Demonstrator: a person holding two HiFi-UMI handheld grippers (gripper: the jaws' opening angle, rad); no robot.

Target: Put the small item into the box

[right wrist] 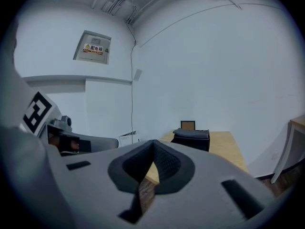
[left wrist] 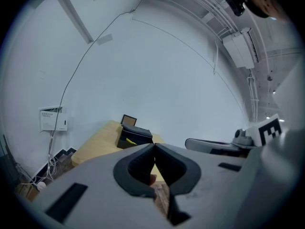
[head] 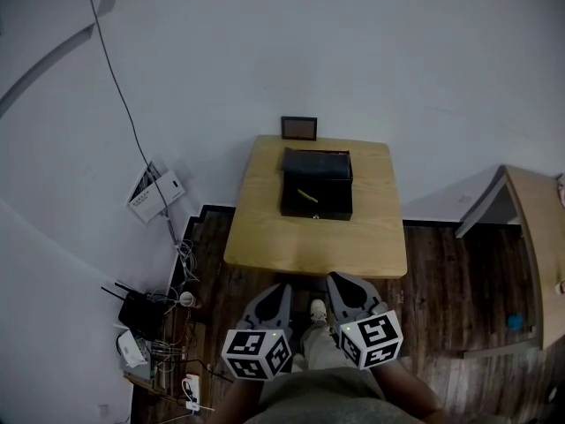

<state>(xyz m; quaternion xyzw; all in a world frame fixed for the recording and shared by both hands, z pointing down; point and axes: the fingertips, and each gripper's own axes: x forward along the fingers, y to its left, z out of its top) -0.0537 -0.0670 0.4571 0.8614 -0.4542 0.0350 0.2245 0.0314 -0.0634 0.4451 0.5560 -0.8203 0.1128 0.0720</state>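
Panel (head: 157,191): white, low on the wall at far left, with a thin cable (head: 115,87) running up the wall from it.
Router (head: 141,312): black, on the floor (head: 441,263) at left among tangled leads (a power strip (head: 192,391) lies just nearer).
Left gripper (head: 279,291): low in the head view, short of the worktop and apart from it. Its fingers (left wrist: 136,168) meet at the tips with nothing between them.
Worktop (head: 265,237): pale wood, its far edge at the wall, dark planks around the other sides.
Box (head: 316,210): black, open at the top, on the far half of the worktop.
Small item (head: 307,195): yellow and slim, lying slantwise inside the box (it also shows as a yellow streak in the left gripper view (left wrist: 131,140)).
Frame (head: 299,128): small, dark-rimmed, upright against the wall just behind the worktop.
Shoe (head: 318,310): pale, on the floor between the two grippers.
Right gripper (head: 341,283): beside the left one, also short of the worktop. Its fingers (right wrist: 167,168) are closed tip to tip and empty.
Side desk (head: 534,237): pale wood, at far right, well apart from the worktop.
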